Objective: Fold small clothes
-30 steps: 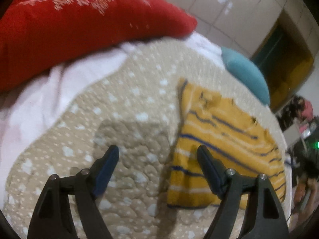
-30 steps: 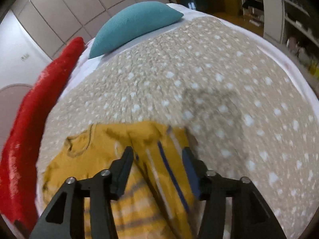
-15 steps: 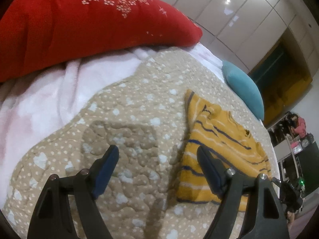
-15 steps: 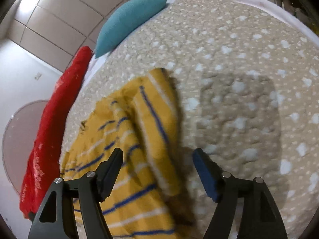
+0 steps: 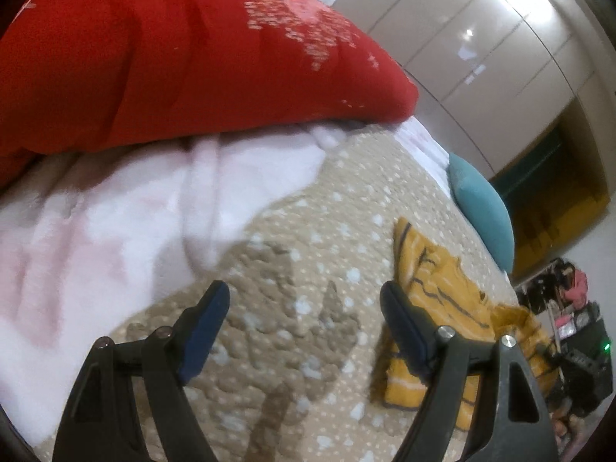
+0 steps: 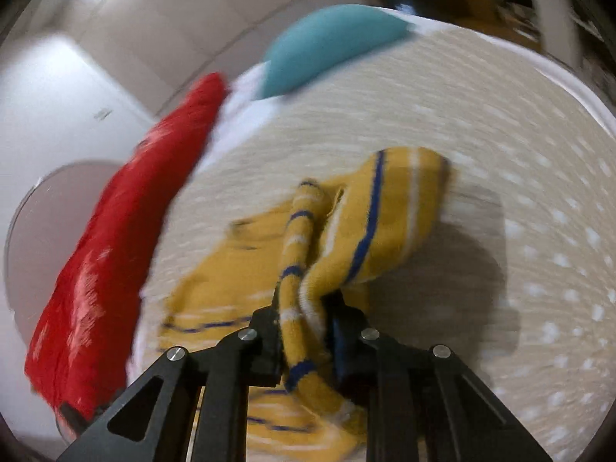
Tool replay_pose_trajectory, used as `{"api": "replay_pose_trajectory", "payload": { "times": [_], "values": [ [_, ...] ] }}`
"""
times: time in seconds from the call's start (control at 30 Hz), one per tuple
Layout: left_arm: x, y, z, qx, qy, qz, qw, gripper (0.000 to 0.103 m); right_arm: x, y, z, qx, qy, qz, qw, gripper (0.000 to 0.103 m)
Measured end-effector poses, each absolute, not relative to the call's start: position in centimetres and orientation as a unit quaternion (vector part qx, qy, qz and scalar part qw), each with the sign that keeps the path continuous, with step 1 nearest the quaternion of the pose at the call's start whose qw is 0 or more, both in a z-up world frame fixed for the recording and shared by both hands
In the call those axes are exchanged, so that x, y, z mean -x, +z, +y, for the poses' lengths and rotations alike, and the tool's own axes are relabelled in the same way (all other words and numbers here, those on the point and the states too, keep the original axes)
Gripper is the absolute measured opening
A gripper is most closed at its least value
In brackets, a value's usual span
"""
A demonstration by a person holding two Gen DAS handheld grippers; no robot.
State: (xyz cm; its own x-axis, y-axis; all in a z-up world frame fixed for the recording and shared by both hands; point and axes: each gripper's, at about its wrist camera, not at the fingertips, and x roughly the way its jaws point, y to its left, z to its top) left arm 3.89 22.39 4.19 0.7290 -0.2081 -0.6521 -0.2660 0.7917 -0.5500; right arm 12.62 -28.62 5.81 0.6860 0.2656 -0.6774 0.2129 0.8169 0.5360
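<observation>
A small yellow sweater with blue and white stripes lies on a beige dotted quilt. My right gripper is shut on a bunched fold of the sweater and lifts it off the quilt; the view is motion-blurred. In the left wrist view the sweater lies at the right, partly behind my right finger. My left gripper is open and empty above the quilt, to the left of the sweater.
A big red pillow and a white-pink blanket lie to the left. A teal cushion sits at the far end of the bed; it also shows in the right wrist view. Cluttered shelves stand beyond the bed's right edge.
My right gripper has closed on the sweater's edge and lifted a fold. My left gripper has swung left, away from the sweater, still open.
</observation>
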Motion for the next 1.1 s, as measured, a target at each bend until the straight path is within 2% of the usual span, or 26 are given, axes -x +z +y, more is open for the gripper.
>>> {"api": "replay_pose_trajectory", "payload": {
  "times": [0.17,0.4,0.47,0.53,0.6,0.63,0.8,0.97,1.0,1.03,1.1],
  "values": [
    [-3.8,4.0,23.9,0.338,0.027,0.364,0.867,0.079,-16.5,8.0,-16.4,-0.217,0.098,0.415,0.878,0.019],
    [-3.7,4.1,25.4,0.352,0.036,0.356,0.865,0.079,-19.5,2.5,-4.0,-0.101,0.128,0.478,0.863,0.02],
    [-3.8,4.1,25.6,0.356,0.036,0.356,0.863,0.079,-19.3,1.6,-2.5,-0.056,0.129,0.476,0.868,0.028],
    [-3.9,4.0,25.5,0.359,0.035,0.358,0.861,0.079,-18.9,1.6,-1.9,-0.048,0.151,0.469,0.869,0.045],
    [-4.0,4.0,25.4,0.359,0.034,0.359,0.861,0.079,-18.2,2.0,-2.1,-0.054,0.185,0.473,0.86,0.055],
    [-4.0,4.0,25.4,0.359,0.034,0.359,0.861,0.079,-17.9,2.3,-1.9,-0.055,0.202,0.474,0.855,0.056],
    [-4.0,4.0,25.2,0.357,0.032,0.359,0.862,0.079,-16.4,4.6,-2.3,-0.094,0.266,0.464,0.84,0.056],
    [-4.1,3.9,25.1,0.362,0.032,0.357,0.86,0.079,-14.8,6.3,-5.4,-0.092,0.202,0.422,0.879,0.053],
    [-4.1,3.9,25.1,0.363,0.031,0.357,0.86,0.079,-14.4,6.4,-6.6,-0.106,0.183,0.41,0.887,0.045],
    [-4.0,4.0,25.0,0.361,0.03,0.357,0.861,0.079,-14.2,6.3,-7.6,-0.123,0.168,0.402,0.892,0.033],
    [-4.1,4.0,24.9,0.357,0.032,0.357,0.862,0.079,-14.5,5.7,-8.4,-0.124,0.143,0.411,0.892,0.024]
  ]
}}
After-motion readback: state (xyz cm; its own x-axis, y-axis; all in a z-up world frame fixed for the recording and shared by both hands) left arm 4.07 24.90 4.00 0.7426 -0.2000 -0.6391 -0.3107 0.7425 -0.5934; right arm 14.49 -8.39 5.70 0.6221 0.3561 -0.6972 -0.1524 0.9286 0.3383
